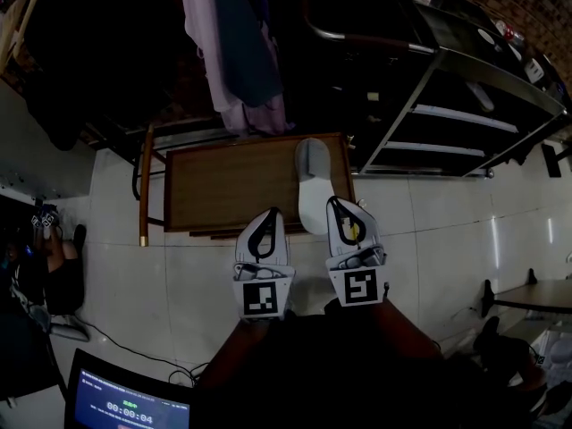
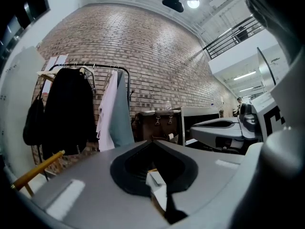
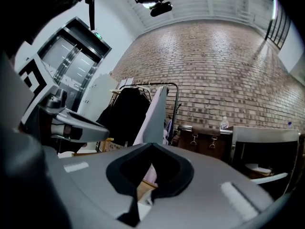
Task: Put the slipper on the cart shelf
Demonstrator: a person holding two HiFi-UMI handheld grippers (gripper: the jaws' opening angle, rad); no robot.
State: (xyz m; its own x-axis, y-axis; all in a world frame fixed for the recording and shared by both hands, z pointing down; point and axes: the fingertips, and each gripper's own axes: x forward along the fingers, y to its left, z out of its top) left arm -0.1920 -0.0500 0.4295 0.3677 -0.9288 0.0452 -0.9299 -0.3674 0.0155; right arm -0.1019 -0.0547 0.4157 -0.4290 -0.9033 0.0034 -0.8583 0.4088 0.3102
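Observation:
A white slipper (image 1: 312, 184) lies on the right end of a low wooden table (image 1: 223, 186), toe pointing away from me. The metal cart (image 1: 487, 71) stands at the right, its pale shelves (image 1: 460, 114) bare. Both grippers are held side by side in front of me, at the table's near edge. My right gripper (image 1: 333, 201) (image 3: 151, 144) is shut and empty, its tip just right of the slipper's near half. Just left of the slipper's heel, my left gripper (image 1: 271, 213) (image 2: 153, 141) is also shut with nothing in it.
A clothes rack with hanging garments (image 1: 237, 52) stands behind the table. A monitor (image 1: 130, 405) sits at the bottom left, with a seated person (image 1: 54, 275) beyond it. A dark bench (image 1: 536, 295) is at the right, on a pale tiled floor.

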